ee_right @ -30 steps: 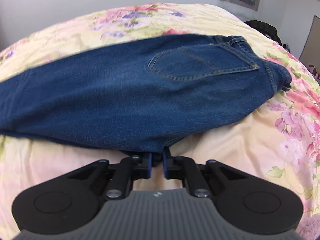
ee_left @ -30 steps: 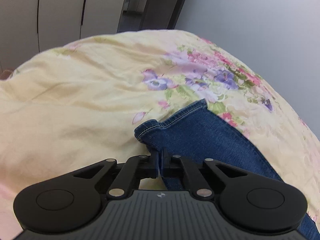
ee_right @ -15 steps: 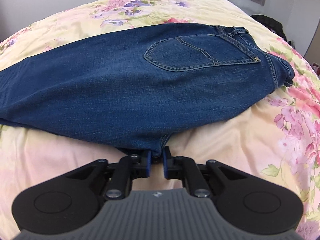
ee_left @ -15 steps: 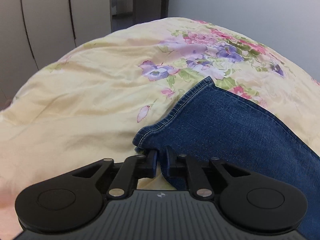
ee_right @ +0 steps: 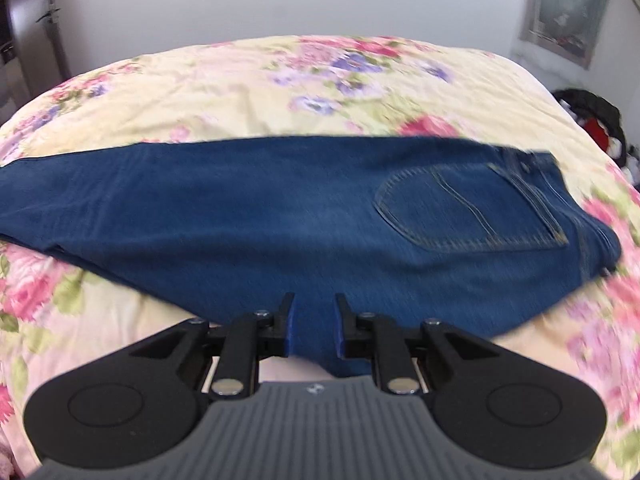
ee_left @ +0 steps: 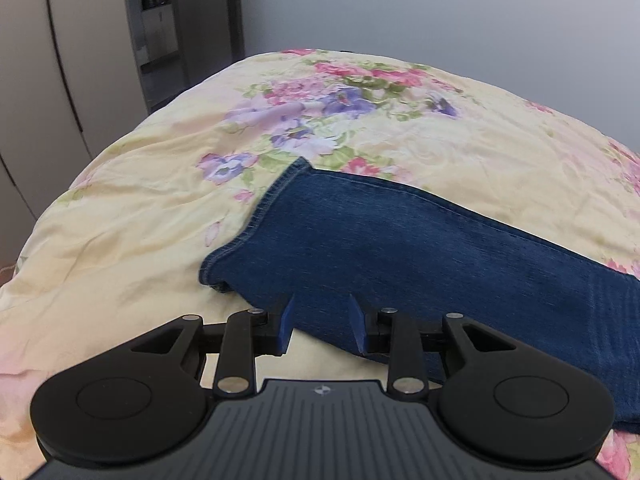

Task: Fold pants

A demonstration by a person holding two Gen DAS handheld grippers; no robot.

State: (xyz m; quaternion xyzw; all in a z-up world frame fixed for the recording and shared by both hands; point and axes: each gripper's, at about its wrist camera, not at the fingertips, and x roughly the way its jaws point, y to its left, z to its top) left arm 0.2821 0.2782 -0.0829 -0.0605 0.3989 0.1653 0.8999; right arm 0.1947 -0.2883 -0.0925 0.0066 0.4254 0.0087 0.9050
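Jeans [ee_right: 280, 216] flat on floral bedspread [ee_left: 120, 208], near edge between spread jaws of both grippers.

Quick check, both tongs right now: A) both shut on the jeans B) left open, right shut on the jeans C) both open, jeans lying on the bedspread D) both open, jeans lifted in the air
C: the left tongs and right tongs each show a clear gap between the blue pads, and the jeans lie flat on the floral bedspread.
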